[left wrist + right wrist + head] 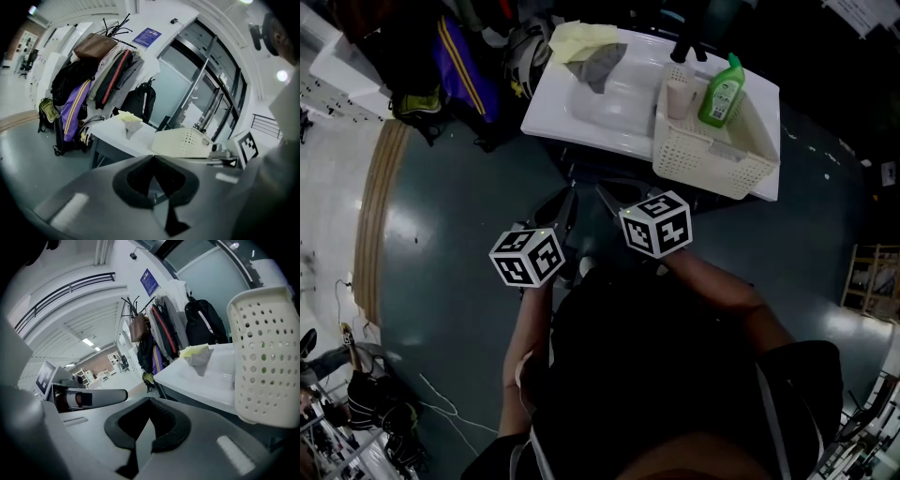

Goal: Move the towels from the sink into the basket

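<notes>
Holding the left hand-held gripper point(568, 197) and the right hand-held gripper point(603, 192) side by side over the dark floor point(441, 234), short of the white sink point(558, 108), each with jaws pressed together on nothing. Lying at the sink's far left corner: a yellow towel point(577, 39) and, touching it on the basin side, a grey towel point(602, 64). Sitting on the sink's right part, well apart from both towels: the cream perforated basket point(703, 161), with a green bottle point(722, 94) and a beige cup point(678, 97) upright inside. Hanging left of the sink: jackets and bags point(450, 56).
</notes>
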`<state>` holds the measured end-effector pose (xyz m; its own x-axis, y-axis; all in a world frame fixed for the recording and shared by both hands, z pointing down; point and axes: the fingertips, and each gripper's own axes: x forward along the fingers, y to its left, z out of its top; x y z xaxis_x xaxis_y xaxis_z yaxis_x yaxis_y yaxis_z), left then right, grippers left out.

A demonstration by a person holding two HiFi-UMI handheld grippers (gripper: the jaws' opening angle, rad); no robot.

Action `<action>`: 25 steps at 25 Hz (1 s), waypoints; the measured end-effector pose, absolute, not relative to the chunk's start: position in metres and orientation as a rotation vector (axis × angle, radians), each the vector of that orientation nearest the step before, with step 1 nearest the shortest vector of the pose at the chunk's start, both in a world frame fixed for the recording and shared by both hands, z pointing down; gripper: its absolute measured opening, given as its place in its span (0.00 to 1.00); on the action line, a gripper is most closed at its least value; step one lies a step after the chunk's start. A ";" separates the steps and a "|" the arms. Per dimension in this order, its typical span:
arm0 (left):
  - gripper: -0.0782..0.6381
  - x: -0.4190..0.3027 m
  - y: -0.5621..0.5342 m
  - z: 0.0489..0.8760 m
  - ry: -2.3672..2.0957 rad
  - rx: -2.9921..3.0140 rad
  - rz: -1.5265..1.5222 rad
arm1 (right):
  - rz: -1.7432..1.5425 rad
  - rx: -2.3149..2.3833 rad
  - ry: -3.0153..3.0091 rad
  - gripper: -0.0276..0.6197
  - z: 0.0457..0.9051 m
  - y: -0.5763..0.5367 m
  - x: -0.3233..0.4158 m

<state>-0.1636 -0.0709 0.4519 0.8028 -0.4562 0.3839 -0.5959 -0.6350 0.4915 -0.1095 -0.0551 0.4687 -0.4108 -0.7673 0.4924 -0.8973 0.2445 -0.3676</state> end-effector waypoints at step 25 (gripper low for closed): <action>0.12 -0.211 -0.113 0.469 -0.661 2.380 0.345 | 0.924 1.732 -2.182 0.04 0.476 -0.095 -0.151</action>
<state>-0.2110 -0.1128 0.4689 0.8393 -0.3714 0.3971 -0.5382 -0.6711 0.5099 -0.1509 -0.0947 0.4757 -0.2897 -0.8037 0.5198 -0.9326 0.1148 -0.3423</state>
